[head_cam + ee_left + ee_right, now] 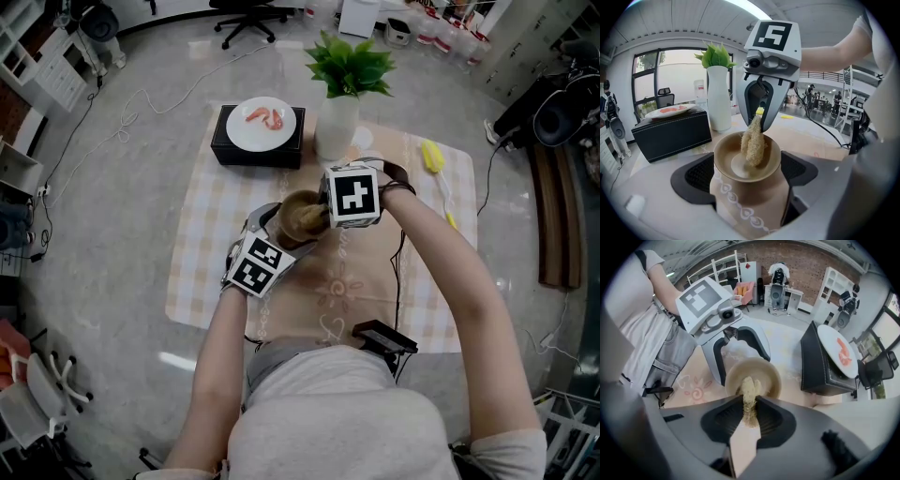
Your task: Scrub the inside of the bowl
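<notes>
In the head view, a black box (242, 150) sits at eleven o'clock from the bowl (724, 161), carrying a white plate (272, 139) of pink food. The left gripper (749, 174) comes in from seven o'clock, its jaws spread wide and clamped on the bowl's brown sides. The bowl is at the middle of the checked cloth (206, 234). The right gripper (749, 404) reaches in from two o'clock, pointing steeply down. Its jaws are pinched tight on a loofah scrubber (753, 143) whose lower end rests inside the bowl. A white vase (336, 127) with a green plant stands at one o'clock, and a yellow brush (432, 156) lies further right, well apart.
</notes>
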The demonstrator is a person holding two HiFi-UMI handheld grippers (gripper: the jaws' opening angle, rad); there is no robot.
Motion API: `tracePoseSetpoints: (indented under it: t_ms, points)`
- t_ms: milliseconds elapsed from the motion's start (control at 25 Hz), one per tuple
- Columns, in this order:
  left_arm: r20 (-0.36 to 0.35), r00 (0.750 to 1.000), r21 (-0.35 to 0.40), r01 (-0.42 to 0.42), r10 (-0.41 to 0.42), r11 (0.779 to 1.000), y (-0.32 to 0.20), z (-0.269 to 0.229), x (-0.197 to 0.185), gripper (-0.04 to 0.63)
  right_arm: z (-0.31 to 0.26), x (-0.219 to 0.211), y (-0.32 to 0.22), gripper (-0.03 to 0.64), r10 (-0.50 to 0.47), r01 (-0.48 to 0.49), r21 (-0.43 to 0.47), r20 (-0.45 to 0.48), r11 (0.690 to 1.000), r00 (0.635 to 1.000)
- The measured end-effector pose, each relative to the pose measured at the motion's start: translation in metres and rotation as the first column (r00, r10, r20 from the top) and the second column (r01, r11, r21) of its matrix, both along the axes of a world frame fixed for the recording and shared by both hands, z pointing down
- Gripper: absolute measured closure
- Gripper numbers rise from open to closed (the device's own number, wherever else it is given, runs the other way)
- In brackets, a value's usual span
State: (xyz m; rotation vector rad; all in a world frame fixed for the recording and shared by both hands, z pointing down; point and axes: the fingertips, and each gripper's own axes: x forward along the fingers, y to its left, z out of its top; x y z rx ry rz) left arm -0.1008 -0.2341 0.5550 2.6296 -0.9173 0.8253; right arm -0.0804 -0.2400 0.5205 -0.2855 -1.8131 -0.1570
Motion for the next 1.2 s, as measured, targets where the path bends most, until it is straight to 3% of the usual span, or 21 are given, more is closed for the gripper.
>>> tracePoseSetpoints:
  t_ms: [360,680,800,960,1200]
  points:
    - [0.002,1.0,0.001,-0.004,0.004,1.0,0.0,-0.002,0.0,0.138,-0.001,-0.003,0.025,0.531,0.033,-0.025,-0.17,0.042,0.985,0.999]
    - [0.002,1.0,0.004,-0.011,0.011,1.0,0.0,-0.004,0.0,0.138,-0.006,-0.025,0.02,0.531,0.154,-0.119,-0.221,0.147,0.968,0.977]
    - [0.001,1.0,0.004,-0.014,0.014,1.0,0.001,-0.004,0.001,0.138,-0.003,-0.03,0.008,0.531,0.22,-0.188,-0.186,0.165,0.964,0.961]
    - [0.007,1.0,0.003,-0.017,0.017,1.0,0.0,-0.006,0.001,0.138,0.006,-0.032,-0.015,0.531,0.273,-0.266,-0.064,0.166,0.962,0.948]
    - [0.007,1.0,0.004,-0.017,0.017,1.0,0.0,-0.005,0.001,0.138,0.012,-0.034,-0.023,0.531,0.188,-0.2,0.081,0.134,0.976,0.973]
